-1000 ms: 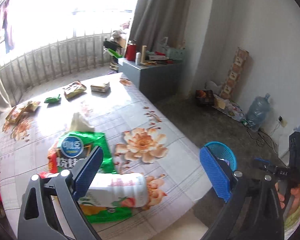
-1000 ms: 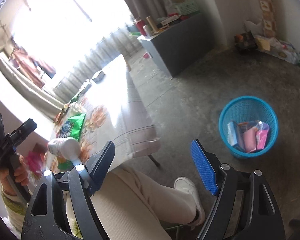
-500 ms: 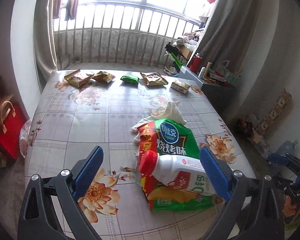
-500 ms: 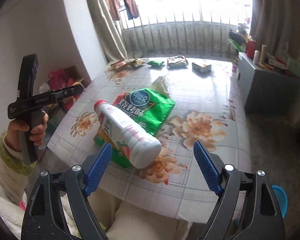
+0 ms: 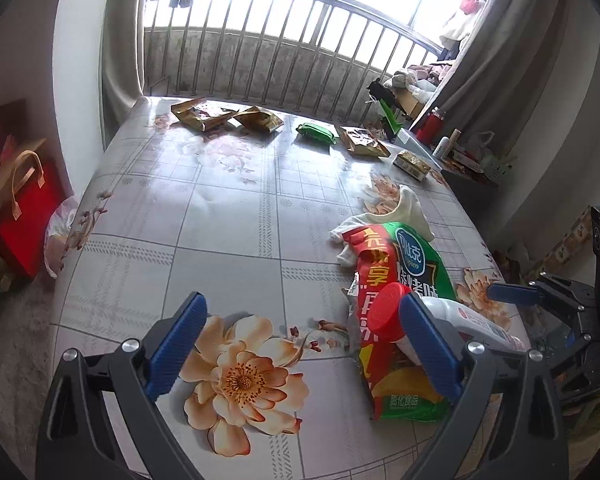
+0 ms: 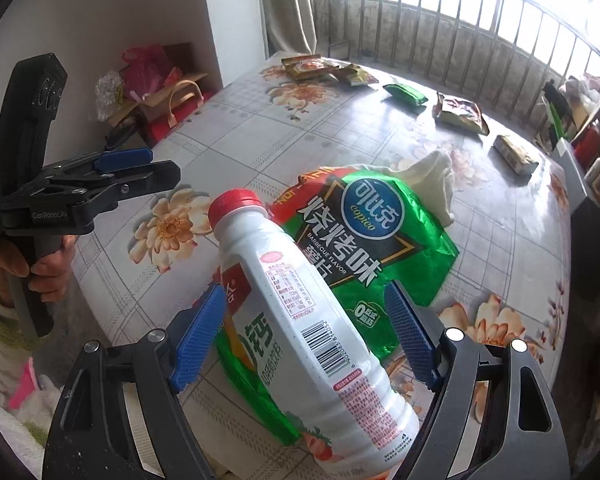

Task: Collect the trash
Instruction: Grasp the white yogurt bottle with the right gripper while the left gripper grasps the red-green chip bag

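Note:
A white plastic bottle point(image 6: 300, 308) with a red cap lies on its side on a green and red chip bag point(image 6: 364, 240) near the table's front edge. My right gripper point(image 6: 306, 340) is open with its blue pads on either side of the bottle's body, not closed on it. My left gripper point(image 5: 300, 352) is open and empty over the flowered tablecloth, to the left of the bottle point(image 5: 452, 320) and bag point(image 5: 404, 280). A crumpled white tissue point(image 5: 404, 212) lies just behind the bag.
Several snack wrappers point(image 5: 204, 114), a green packet point(image 5: 316, 132) and a small box point(image 5: 412, 162) lie along the table's far edge by the window railing. A red bag point(image 5: 24, 208) stands on the floor at left. A grey cabinet point(image 6: 576, 160) stands at right.
Both grippers swung from the floor and the blue bin toward the table. The right gripper came down around the bottle. The left gripper moved to the left of it.

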`<action>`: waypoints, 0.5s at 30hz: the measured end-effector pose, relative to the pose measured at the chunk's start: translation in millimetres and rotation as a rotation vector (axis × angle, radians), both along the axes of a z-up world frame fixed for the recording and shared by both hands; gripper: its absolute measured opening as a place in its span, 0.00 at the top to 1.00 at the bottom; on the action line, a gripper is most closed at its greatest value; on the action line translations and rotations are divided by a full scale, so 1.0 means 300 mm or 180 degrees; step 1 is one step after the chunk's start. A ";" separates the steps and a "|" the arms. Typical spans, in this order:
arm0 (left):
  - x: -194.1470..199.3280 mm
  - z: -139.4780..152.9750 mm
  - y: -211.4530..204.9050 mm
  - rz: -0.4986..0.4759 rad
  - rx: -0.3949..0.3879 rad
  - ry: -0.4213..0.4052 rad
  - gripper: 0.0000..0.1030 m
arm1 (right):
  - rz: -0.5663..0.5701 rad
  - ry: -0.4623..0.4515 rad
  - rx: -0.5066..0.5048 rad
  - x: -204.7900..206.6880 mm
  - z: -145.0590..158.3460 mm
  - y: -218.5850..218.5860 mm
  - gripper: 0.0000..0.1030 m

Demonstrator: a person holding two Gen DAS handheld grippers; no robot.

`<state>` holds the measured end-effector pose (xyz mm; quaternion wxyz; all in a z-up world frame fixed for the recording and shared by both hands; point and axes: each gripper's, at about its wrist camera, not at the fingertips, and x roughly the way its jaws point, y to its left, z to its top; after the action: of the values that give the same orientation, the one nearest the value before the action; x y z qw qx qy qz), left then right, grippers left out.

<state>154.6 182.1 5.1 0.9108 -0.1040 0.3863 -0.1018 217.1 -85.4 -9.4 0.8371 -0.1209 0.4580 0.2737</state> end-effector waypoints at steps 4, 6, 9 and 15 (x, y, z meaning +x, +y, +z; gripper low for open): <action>-0.006 -0.021 0.002 -0.0044 -0.0052 0.0022 0.09 | 0.0104 0.0131 -0.0065 0.012 -0.024 0.028 0.33; -0.010 -0.030 -0.002 -0.0083 -0.0097 0.0028 0.12 | 0.0130 0.0177 -0.0029 0.006 -0.026 0.031 0.40; -0.016 -0.043 -0.009 -0.0141 -0.0151 0.0059 0.17 | 0.0101 0.0178 -0.0006 -0.002 -0.026 0.024 0.45; -0.025 -0.067 -0.025 -0.0227 -0.0325 0.0165 0.29 | -0.0155 0.0142 0.0191 -0.026 0.003 -0.032 0.52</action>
<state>147.2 174.6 -15.0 0.8898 -0.1391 0.4075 -0.1510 209.1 -94.8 -8.5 0.8363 -0.0784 0.4710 0.2696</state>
